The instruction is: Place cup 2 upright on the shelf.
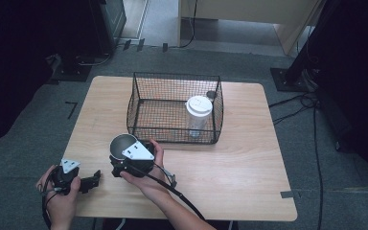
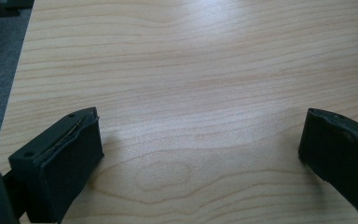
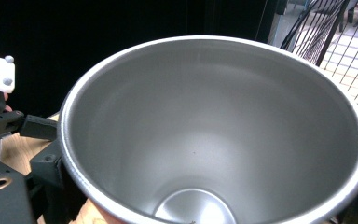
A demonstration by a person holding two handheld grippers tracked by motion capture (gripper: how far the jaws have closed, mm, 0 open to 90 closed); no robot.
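Observation:
A bare metal cup [image 1: 122, 143] sits just in front of the wire basket's front left corner, mouth up and tilted toward me. My right gripper [image 1: 124, 154] is shut on it; in the right gripper view the black jaws flank the cup [image 3: 214, 130] low on both sides. My left gripper [image 1: 95, 178] rests low over the table's front left corner. It is open, and in the left gripper view only bare wood lies between the wide-apart jaws [image 2: 200, 140]. Inside the basket, at its right, stands a clear tumbler with a white lid [image 1: 199, 115].
The black wire basket [image 1: 139, 91] stands at the back middle of the wooden table [image 1: 230, 172]. Cables [image 1: 297, 103] and a stand base [image 1: 287, 79] lie on the floor to the right. A cable [image 1: 182, 196] trails from the right gripper along the forearm.

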